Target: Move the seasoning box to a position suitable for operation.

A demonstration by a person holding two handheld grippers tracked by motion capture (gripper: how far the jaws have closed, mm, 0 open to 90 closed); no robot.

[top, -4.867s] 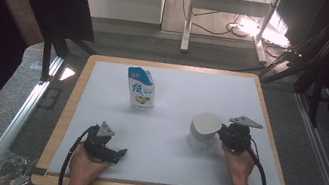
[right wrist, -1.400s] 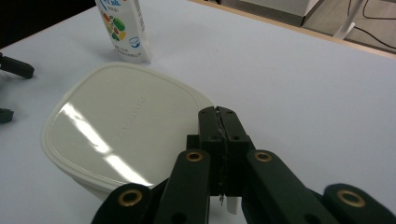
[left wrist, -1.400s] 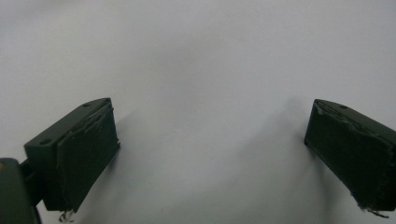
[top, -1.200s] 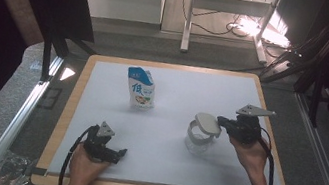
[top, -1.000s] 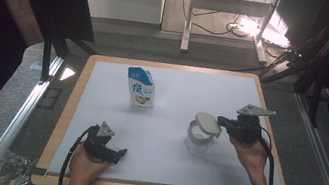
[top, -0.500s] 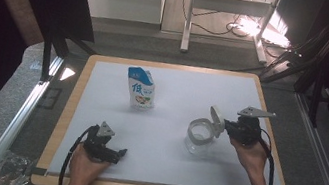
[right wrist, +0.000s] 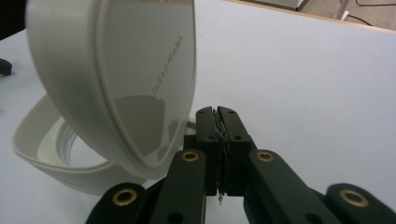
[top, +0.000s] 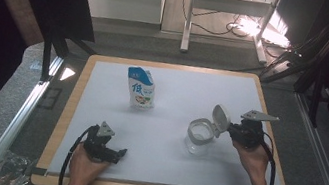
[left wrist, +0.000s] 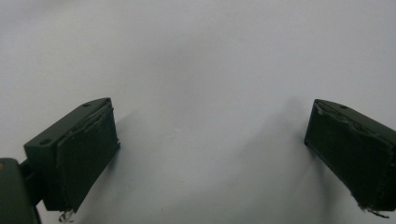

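Observation:
A clear jar (top: 199,138) with a white rim stands at the table's right. Its hinged white lid (top: 221,121) is tipped up on the jar's right side. My right gripper (top: 228,129) is right behind the lid, held in a hand. In the right gripper view the lid (right wrist: 116,79) leans beside the left jaw, over the jar rim (right wrist: 42,149). The right gripper (right wrist: 219,114) has just eased a hair, but its pads still meet and I see nothing between them. My left gripper (top: 112,152) rests near the front left edge, and the left gripper (left wrist: 210,154) stands wide open over bare table.
A blue and white pouch (top: 141,87) stands upright at the back middle of the white table (top: 178,90), which has a wooden border. Metal rails run along both sides. A desk frame and cables sit on the floor beyond.
The lid has swung up from lying nearly flat over the jar to standing almost upright. The right gripper shifted slightly with it. The left gripper has stayed put.

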